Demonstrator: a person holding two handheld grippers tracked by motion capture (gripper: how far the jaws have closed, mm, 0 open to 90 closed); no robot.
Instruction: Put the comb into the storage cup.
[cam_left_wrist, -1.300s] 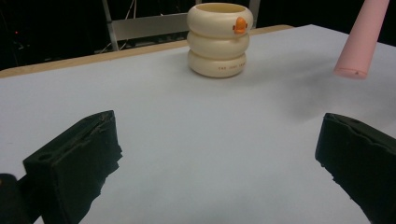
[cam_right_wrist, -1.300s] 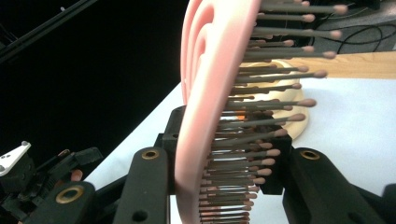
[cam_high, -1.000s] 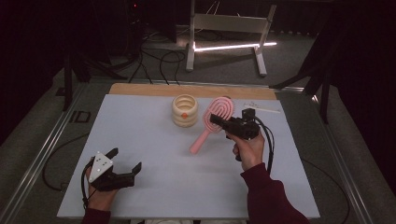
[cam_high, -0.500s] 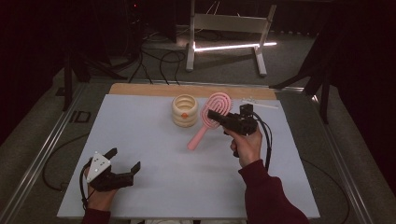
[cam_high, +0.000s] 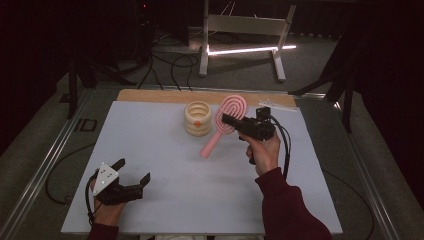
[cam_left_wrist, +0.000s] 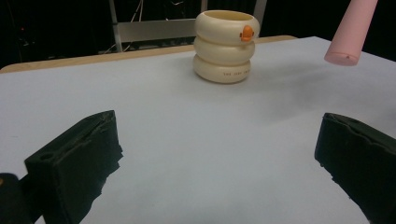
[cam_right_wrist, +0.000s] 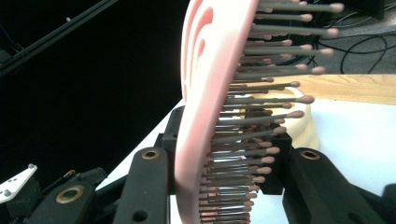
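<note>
Right gripper (cam_high: 231, 120): held in the person's right hand (cam_high: 263, 150) above the far half of the table (cam_high: 165, 200). Jaws clamped on the head of a pink hairbrush (cam_high: 225, 125). In the right gripper view the brush (cam_right_wrist: 205, 116) stands on edge between the two black jaws, smooth back against one jaw, bristles toward the other. The brush head rises beyond the jaw tips; the handle slants down from them toward the person, its end off the table surface as far as the left gripper view shows (cam_left_wrist: 351, 30).

Cream ringed holder (cam_high: 198, 118): three stacked rounded bands, open top, a small orange mark on the side. Stands upright on the table just beside the right gripper's jaw tips, on the side toward the left gripper; whether the brush touches it cannot be told from above.

Left gripper (cam_high: 134, 176): in the left hand (cam_high: 107, 210) at the near edge of the table, well apart from the right gripper and the brush. Jaws spread wide, nothing between them; a grey three-cornered plate (cam_high: 105, 176) sits on top. Ahead of its jaws lies bare table, with the holder (cam_left_wrist: 225, 45) farther off.
</note>
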